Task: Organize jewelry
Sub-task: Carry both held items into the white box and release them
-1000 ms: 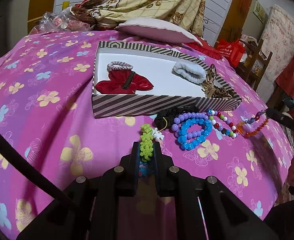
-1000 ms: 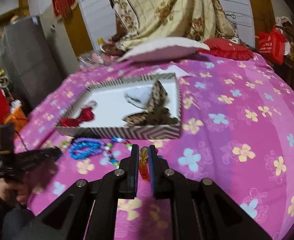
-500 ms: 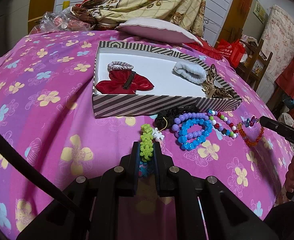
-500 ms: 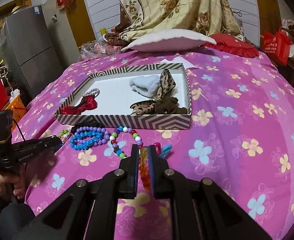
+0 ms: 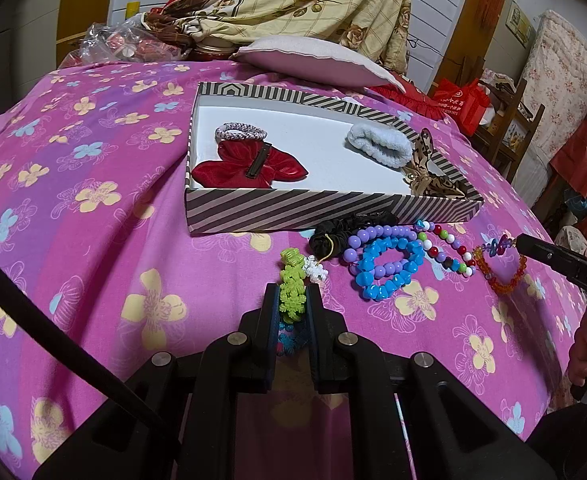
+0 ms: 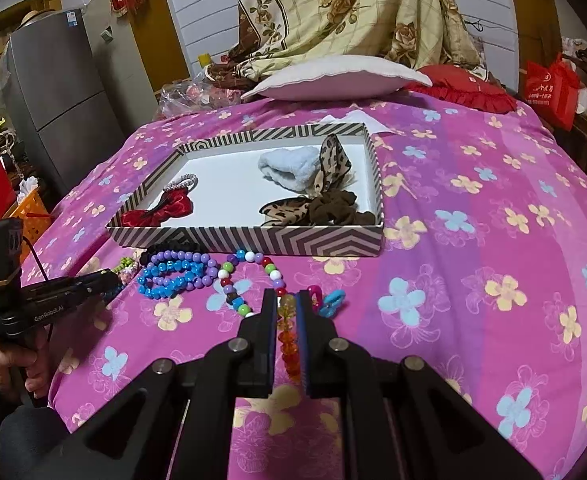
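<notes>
Left tool (image 5: 292, 300) clenches a green bracelet (image 5: 292, 292), right tool (image 6: 287, 306) an orange bracelet (image 6: 288, 340), near the box (image 6: 253, 240); dangling beads could snag its wall.

Bed covered with pink floral sheet (image 5: 93, 200). Directly on it: striped shallow box (image 5: 293, 210); black scrunchie (image 5: 335, 232), purple bead bracelet (image 5: 377, 234), blue bead bracelet (image 5: 389, 276), multicoloured bead strand (image 5: 447, 246) just before the box; white pillow (image 5: 313, 60), red cushion (image 6: 465, 90) at far edge.

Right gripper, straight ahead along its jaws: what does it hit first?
The right gripper, shut on the orange bead bracelet, points at the multicolored bead strand lying just ahead on the bedspread. It would likely meet that first, with the striped box wall behind it. Depth is uncertain through the fisheye.
</notes>
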`<state>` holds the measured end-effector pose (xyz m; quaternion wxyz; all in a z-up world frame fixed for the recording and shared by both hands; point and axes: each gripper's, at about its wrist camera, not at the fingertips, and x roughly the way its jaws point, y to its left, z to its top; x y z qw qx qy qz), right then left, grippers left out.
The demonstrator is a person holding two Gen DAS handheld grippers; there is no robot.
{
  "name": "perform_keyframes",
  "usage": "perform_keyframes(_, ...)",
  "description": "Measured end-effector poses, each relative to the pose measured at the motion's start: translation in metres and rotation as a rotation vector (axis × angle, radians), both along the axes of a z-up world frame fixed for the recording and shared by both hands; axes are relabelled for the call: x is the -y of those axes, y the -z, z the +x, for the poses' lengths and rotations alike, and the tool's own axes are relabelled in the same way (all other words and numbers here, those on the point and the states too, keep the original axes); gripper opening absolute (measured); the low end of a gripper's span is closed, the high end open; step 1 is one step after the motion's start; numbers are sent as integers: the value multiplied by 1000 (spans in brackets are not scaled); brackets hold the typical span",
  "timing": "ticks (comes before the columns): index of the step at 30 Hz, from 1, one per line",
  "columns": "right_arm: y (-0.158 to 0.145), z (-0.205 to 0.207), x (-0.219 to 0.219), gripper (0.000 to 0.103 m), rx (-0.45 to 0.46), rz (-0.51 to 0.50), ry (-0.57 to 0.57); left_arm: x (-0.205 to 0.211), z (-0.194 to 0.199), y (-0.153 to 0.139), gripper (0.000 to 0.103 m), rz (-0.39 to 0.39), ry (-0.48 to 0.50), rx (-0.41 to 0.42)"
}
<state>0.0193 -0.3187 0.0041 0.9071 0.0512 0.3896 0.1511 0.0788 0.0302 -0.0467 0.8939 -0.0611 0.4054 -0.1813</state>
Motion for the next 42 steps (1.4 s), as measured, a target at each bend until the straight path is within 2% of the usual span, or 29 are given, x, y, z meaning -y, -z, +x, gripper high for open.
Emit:
perform_keyframes(8,-16,-2,-1,9,67,49,-4,1,1,-1,0,23,0,5)
perform_keyframes(15,-43,0,-1,9,169,112,-3,2,-4,-7,0,47,-11,28)
perform_keyframes(17,-47,2,-2,9,181,119,0,0,-6,-15,0,32,-9,41)
perform_keyframes(25,-66,24,-13,9,189,131,-9,9,-8,-81,0,-44,44,143)
perform_keyframes(28,-77,34,-20,9,207,148,-22,13,5,-99,0,-79,56,158)
perform_keyframes(33,-77,62,-39,9,207,152,-33,27,44,-115,0,-42,52,174)
perform_keyframes(37,-60,83,-53,9,178,141,-38,37,82,-109,0,-25,36,138)
perform_keyframes(42,-33,113,-62,9,103,174,-35,54,132,-93,0,-46,1,75)
